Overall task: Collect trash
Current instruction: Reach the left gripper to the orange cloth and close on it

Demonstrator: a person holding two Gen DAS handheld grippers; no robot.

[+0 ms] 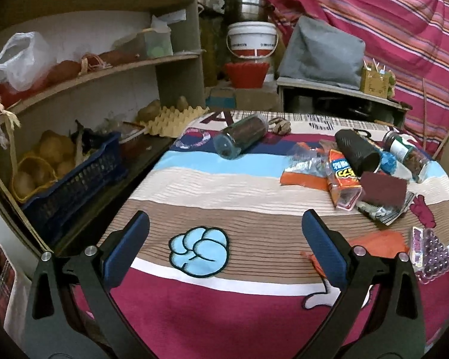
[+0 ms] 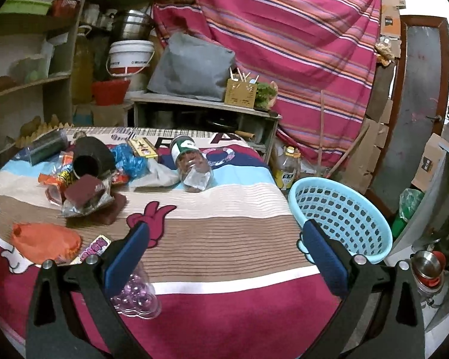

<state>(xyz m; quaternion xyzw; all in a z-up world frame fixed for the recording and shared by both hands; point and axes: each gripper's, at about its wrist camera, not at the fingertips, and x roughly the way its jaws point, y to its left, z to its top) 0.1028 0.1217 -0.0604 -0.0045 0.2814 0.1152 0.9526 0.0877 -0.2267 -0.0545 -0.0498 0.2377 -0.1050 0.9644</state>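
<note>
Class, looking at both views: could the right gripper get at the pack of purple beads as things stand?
Probably yes. The open right gripper hovers with the bead pack just beneath its left finger, nothing covering it; only the orange wrapper lies nearby.

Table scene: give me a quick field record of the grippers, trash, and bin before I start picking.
left gripper: open, empty, over the striped cloth
right gripper: open, empty
basket: light blue, at the table's right edge, looks empty
trash pile: wrappers, black tube and dark red pad, far left in the right wrist view
bottles: one lying beside the pile, one lying apart at the far side
near items: orange wrapper, bead pack by the right gripper's left finger
</note>
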